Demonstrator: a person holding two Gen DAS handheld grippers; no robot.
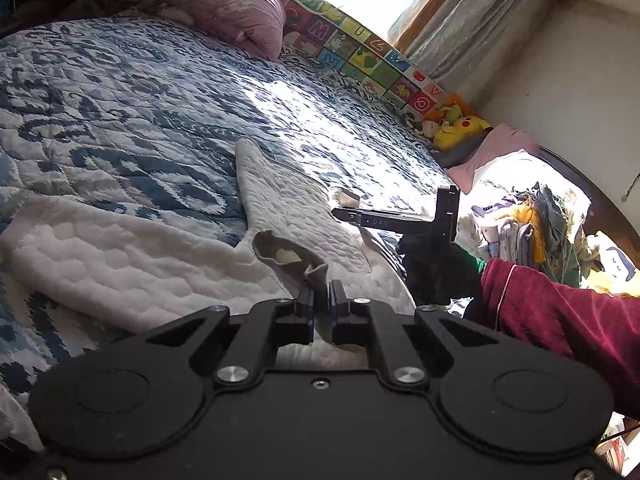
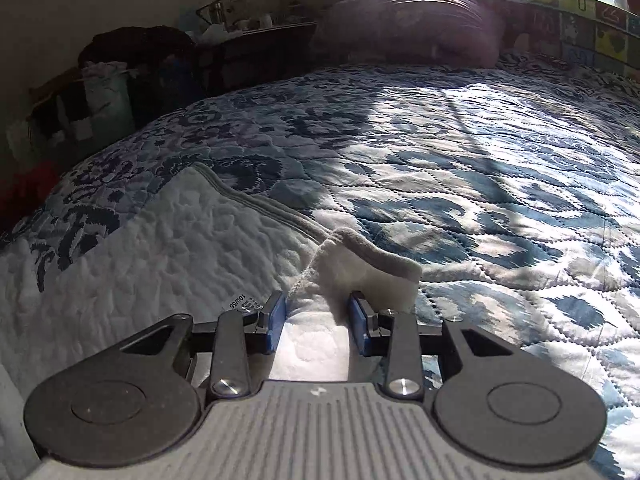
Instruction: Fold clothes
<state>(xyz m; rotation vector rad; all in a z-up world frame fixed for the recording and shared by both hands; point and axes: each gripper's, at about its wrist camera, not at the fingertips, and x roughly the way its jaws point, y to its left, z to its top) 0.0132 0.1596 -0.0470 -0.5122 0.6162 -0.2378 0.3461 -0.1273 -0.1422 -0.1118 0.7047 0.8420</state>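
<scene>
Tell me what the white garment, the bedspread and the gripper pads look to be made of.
White garment: quilted, padded cloth, probably cotton; puckered stitching, matte, grey ribbed trim at the edge.
Bedspread: stitched quilt fabric with a blue and white print; diamond seams, slight sheen in the sun.
Right gripper pads: blue, smooth, likely rubber or plastic; I cannot tell which.

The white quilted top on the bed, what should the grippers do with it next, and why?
Probably close the right gripper on the grey-edged cuff. Its jaws stand open with that fabric bunched between them, while the left gripper already pinches another part of the white quilted top. With both ends held, it could be lifted off the blue bedspread and folded.
</scene>
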